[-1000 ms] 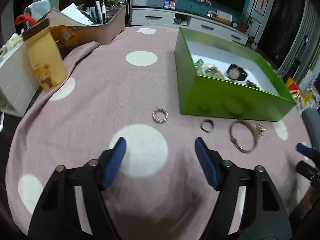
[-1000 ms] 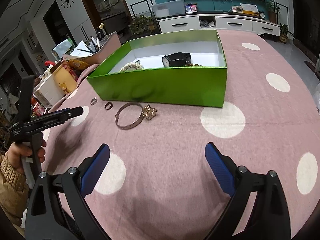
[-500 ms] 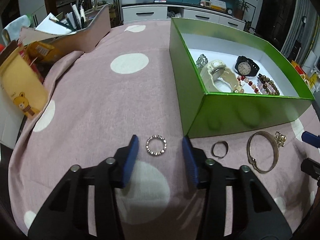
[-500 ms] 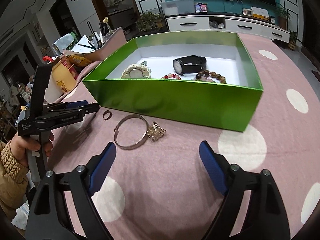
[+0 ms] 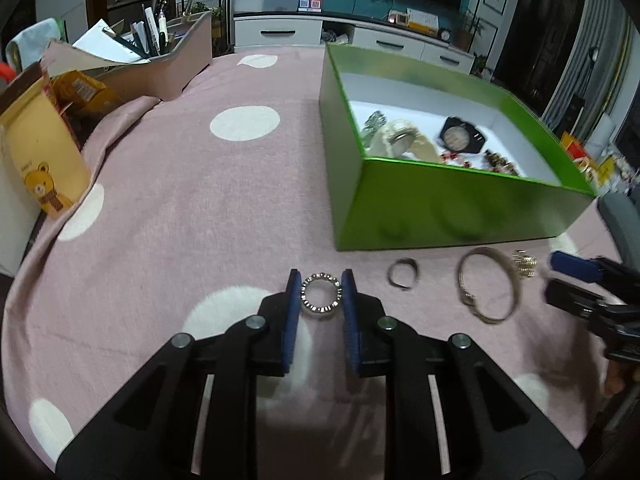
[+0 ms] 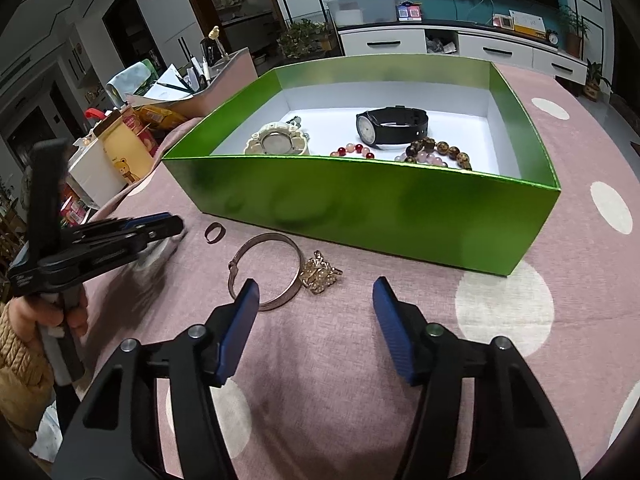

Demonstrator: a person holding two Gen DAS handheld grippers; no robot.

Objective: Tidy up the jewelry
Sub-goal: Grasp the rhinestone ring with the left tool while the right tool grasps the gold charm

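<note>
Left gripper (image 5: 320,294): pads closed against a beaded ring (image 5: 320,293) on the cloth (image 5: 200,200).
Right gripper (image 6: 315,320): spread, empty, near bangle (image 6: 265,270).
Box (image 6: 400,216): far right, holds watches.

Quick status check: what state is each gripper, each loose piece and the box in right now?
left gripper: fingers closed around the studded ring, ring on the cloth
studded ring: flat, between the fingers
right gripper: open, holds nothing
plain ring: loose on the cloth
bangle: flat on the cloth
gold ornament: beside the bangle
green box: open, holding watches and beads
</note>
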